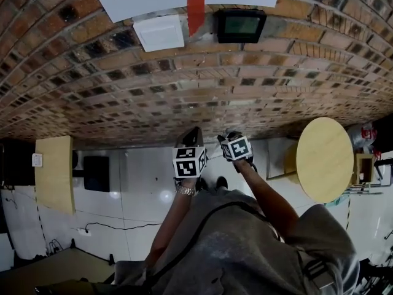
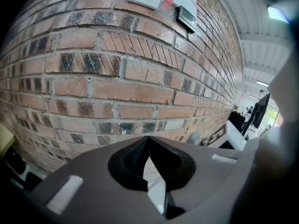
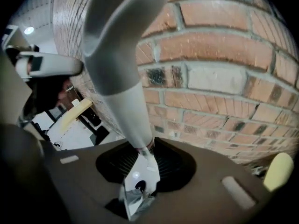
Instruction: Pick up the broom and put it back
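The broom shows only as its grey handle [image 3: 119,69], which rises from between the jaws in the right gripper view and crosses in front of the brick wall [image 3: 224,55]. My right gripper [image 3: 142,150] is shut on that handle. The broom's head is in no view. In the head view the right gripper [image 1: 228,135] and left gripper [image 1: 195,134] hang side by side close to the foot of the wall. My left gripper [image 2: 149,139] points at the bricks with its jaw tips together and nothing between them.
A round wooden table [image 1: 324,158] stands at the right, and a wooden board [image 1: 54,174] at the left beside a black box [image 1: 97,173]. A cable [image 1: 116,228] lies on the white floor. A small screen [image 1: 241,24] and a white box [image 1: 159,32] hang on the wall.
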`<state>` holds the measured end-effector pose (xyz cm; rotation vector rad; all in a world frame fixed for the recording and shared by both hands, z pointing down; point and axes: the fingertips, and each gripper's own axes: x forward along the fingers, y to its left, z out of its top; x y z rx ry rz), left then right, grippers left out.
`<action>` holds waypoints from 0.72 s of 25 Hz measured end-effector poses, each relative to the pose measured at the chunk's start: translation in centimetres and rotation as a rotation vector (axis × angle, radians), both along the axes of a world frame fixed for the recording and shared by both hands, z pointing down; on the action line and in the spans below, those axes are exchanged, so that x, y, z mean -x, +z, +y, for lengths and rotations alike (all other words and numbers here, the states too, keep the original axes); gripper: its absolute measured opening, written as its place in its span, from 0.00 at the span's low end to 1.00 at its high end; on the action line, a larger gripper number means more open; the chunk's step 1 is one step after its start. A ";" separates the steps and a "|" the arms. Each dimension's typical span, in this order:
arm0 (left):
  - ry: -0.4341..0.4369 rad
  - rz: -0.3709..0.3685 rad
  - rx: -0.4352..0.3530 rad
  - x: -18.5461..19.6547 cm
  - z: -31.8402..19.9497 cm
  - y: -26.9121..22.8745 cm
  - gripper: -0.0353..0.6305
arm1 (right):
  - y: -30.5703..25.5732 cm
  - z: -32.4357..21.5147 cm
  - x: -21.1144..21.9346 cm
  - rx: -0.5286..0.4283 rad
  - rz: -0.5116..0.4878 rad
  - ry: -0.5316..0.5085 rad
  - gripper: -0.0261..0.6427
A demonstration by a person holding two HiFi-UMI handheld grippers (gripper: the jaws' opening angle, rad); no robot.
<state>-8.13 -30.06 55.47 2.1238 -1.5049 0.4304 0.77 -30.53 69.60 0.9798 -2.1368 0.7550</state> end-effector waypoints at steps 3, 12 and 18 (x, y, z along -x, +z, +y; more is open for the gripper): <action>-0.019 -0.009 0.041 0.0 1.5 1.1 0.06 | 6.2 -2.8 0.4 0.044 0.042 0.015 0.19; -0.043 -0.076 0.154 0.3 6.3 4.5 0.06 | 14.6 -7.7 -0.1 0.031 0.089 0.010 0.19; -0.066 -0.077 0.173 -0.1 7.8 5.4 0.06 | 14.3 -8.9 -0.5 0.063 0.064 0.015 0.35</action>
